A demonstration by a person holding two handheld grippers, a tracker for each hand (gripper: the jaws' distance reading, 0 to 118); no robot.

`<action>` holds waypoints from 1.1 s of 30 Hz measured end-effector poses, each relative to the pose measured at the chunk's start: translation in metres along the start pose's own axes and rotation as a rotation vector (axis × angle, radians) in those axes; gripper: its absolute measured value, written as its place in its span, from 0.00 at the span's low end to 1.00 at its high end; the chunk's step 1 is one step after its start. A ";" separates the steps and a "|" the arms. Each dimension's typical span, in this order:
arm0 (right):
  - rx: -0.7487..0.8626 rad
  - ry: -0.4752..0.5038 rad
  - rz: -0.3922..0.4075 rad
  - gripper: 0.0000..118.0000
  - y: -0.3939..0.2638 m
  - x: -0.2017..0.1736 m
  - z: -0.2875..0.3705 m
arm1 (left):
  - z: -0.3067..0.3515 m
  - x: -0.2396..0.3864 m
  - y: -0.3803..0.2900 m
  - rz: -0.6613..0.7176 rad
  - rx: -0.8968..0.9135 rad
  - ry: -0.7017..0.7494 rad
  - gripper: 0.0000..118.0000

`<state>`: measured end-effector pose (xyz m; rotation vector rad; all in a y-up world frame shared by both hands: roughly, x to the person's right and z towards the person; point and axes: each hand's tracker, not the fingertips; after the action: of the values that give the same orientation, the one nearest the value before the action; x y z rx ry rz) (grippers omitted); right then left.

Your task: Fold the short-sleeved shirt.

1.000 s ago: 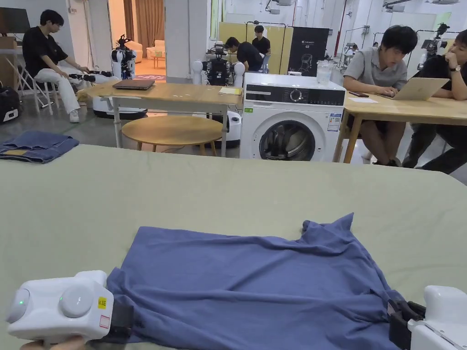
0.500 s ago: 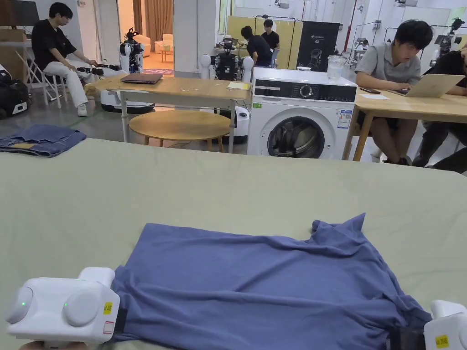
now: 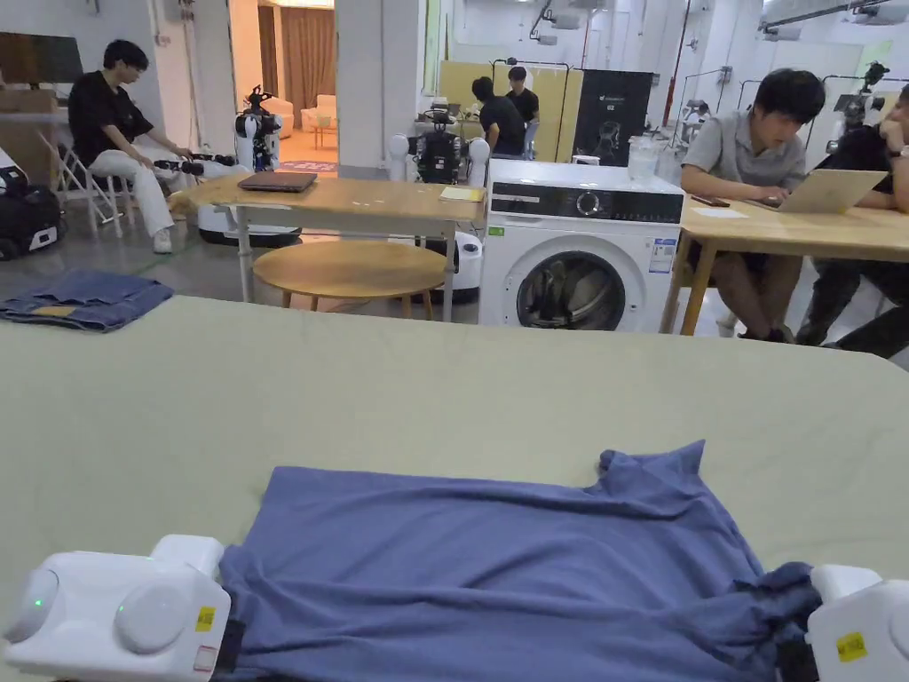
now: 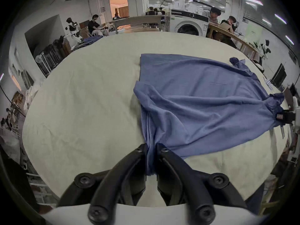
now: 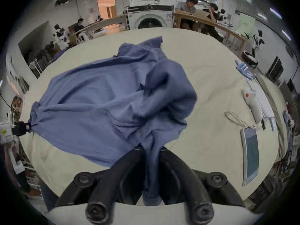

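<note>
A blue short-sleeved shirt (image 3: pixel 497 559) lies spread on the pale green table (image 3: pixel 444 391), one sleeve pointing up at its far right corner (image 3: pixel 652 466). My left gripper (image 4: pixel 151 149) is shut on the shirt's near left corner, the cloth (image 4: pixel 194 101) bunched between its jaws. My right gripper (image 5: pixel 150 147) is shut on the near right corner, where the cloth (image 5: pixel 105 101) is crumpled and lifted a little. In the head view the white left gripper (image 3: pixel 229 644) and the right gripper (image 3: pixel 794 653) sit at the bottom corners. The shirt's near edge is raised between them.
Folded jeans (image 3: pixel 84 300) lie at the table's far left. A tablet (image 5: pixel 250 150), a cord and small white items (image 5: pixel 254 105) lie on the table to the right. Beyond the table stand a washing machine (image 3: pixel 577 244), wooden tables and seated people.
The right gripper's hold has moved up and inward, bunching the shirt's right corner more. The left gripper stays on its corner. The head camera has tilted slightly.
</note>
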<state>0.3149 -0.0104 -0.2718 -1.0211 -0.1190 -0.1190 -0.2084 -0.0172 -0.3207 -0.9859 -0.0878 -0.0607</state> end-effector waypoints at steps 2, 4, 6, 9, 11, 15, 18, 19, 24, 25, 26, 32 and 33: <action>-0.001 -0.008 0.006 0.07 -0.008 0.001 0.013 | 0.011 0.000 -0.010 0.000 0.002 0.001 0.05; -0.004 -0.011 0.019 0.07 -0.025 0.001 0.031 | 0.025 0.000 -0.027 -0.011 0.002 0.011 0.05; -0.004 0.007 0.013 0.07 -0.045 0.004 0.044 | 0.038 -0.002 -0.046 -0.019 -0.003 -0.005 0.05; -0.025 0.030 0.001 0.07 -0.080 0.009 0.055 | 0.050 -0.009 -0.077 -0.009 -0.020 -0.015 0.05; -0.045 0.047 -0.006 0.07 -0.101 0.011 0.058 | 0.052 -0.013 -0.096 -0.001 -0.036 -0.017 0.05; -0.058 0.061 -0.013 0.07 -0.134 0.010 0.058 | 0.050 -0.021 -0.122 0.034 -0.057 -0.033 0.05; -0.049 0.057 -0.016 0.07 -0.142 0.008 0.053 | 0.049 -0.020 -0.128 0.055 -0.039 -0.041 0.05; -0.034 0.053 -0.020 0.07 -0.143 0.008 0.053 | 0.049 -0.019 -0.129 0.058 -0.028 -0.042 0.05; 0.077 0.019 -0.006 0.92 -0.139 0.007 0.069 | 0.065 -0.022 -0.119 0.090 0.009 -0.016 0.77; 0.153 0.015 -0.021 0.91 -0.134 0.006 0.081 | 0.075 -0.021 -0.112 0.092 0.066 -0.007 0.77; 0.206 0.023 -0.028 0.91 -0.128 0.004 0.089 | 0.083 -0.019 -0.105 0.094 0.108 -0.002 0.77; 0.528 0.033 -0.069 0.91 -0.080 -0.022 0.127 | 0.110 0.008 -0.043 0.094 0.303 -0.046 0.77; 0.573 0.040 -0.076 0.91 -0.074 -0.027 0.130 | 0.107 0.015 -0.036 0.091 0.316 -0.032 0.77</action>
<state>0.2715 0.0641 -0.1467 -0.4424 -0.1451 -0.1630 -0.2018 0.0523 -0.2308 -0.6743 -0.0786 0.0517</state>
